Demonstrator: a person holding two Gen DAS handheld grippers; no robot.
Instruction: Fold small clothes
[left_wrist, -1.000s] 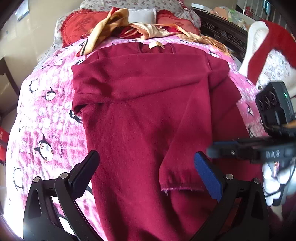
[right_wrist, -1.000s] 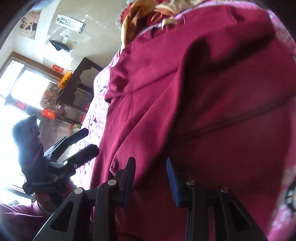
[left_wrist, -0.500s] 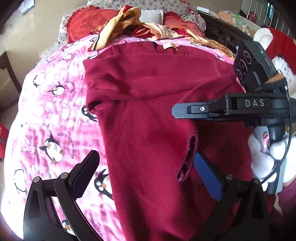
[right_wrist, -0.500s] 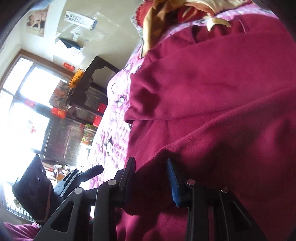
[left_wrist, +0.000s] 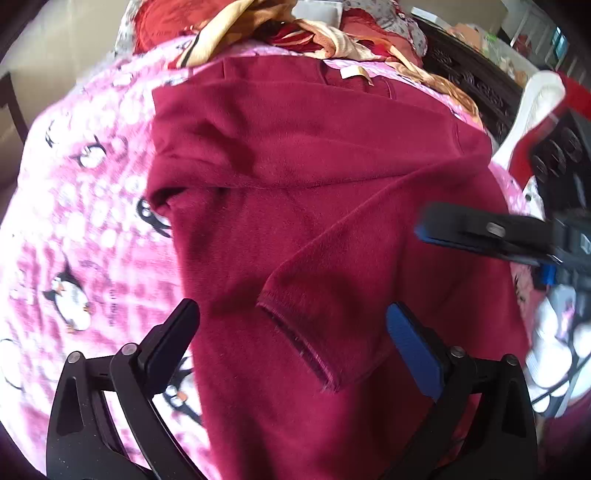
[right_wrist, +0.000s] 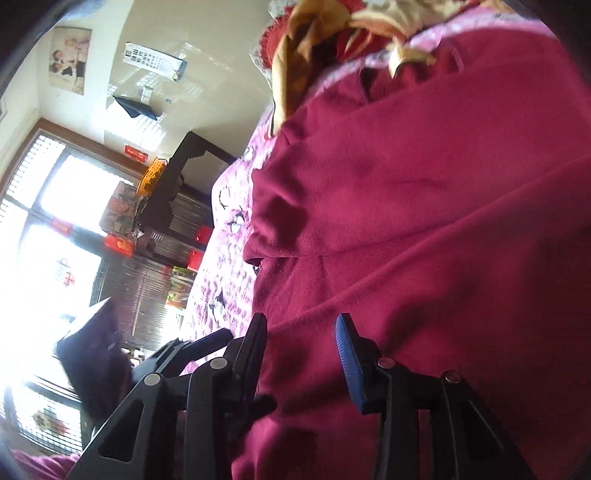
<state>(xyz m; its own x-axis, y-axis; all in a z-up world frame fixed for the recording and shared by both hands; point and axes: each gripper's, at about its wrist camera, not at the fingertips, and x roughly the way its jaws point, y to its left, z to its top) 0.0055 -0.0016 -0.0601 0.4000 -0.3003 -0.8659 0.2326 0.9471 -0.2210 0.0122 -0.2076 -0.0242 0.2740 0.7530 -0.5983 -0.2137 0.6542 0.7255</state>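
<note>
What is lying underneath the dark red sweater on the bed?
A pink penguin-print bedspread shows beyond the dark red sweater at its left and far edges. Whatever lies directly beneath the sweater's body is covered and cannot be seen.

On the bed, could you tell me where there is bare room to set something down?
Free: the penguin blanket between the maroon garment and the bed's near-window edge. Crowded: the head end, under pillows and a tan cloth.
</note>
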